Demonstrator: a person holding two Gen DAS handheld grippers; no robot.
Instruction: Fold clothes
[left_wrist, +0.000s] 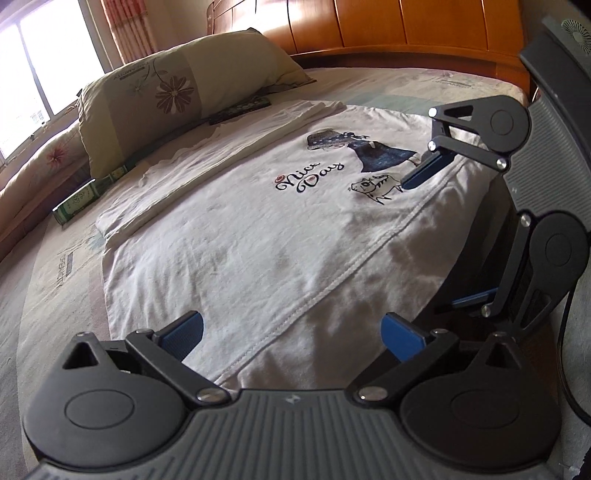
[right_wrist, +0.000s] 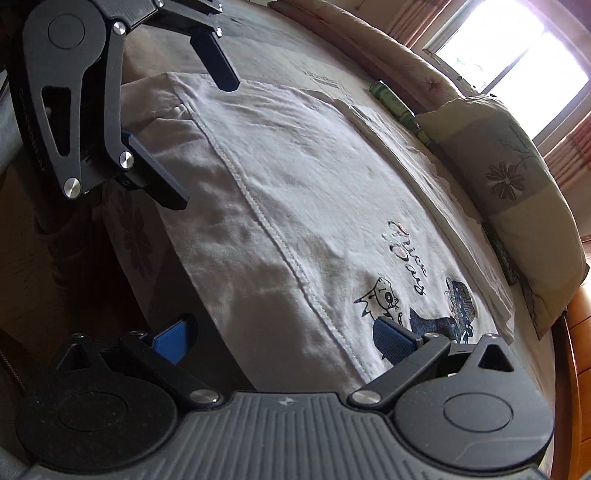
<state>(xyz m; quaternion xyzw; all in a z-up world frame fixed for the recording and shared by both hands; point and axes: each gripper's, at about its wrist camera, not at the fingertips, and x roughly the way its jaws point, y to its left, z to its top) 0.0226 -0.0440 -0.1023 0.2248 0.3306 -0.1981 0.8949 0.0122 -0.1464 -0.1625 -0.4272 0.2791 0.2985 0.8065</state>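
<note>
Both grippers, left (left_wrist: 291, 334) and right (right_wrist: 284, 338), fingers wide, over shirt (left_wrist: 258, 221) hem at bed (left_wrist: 48, 288) edge.

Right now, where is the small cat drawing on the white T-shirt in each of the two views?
Left wrist view: the cat drawing sits right of centre, in the upper half, beside the right gripper.
Right wrist view: the cat drawing sits low and right of centre, just above one of that gripper's own blue fingers.
Shared landmark: the "Nice Day" lettering printed next to it.
</note>
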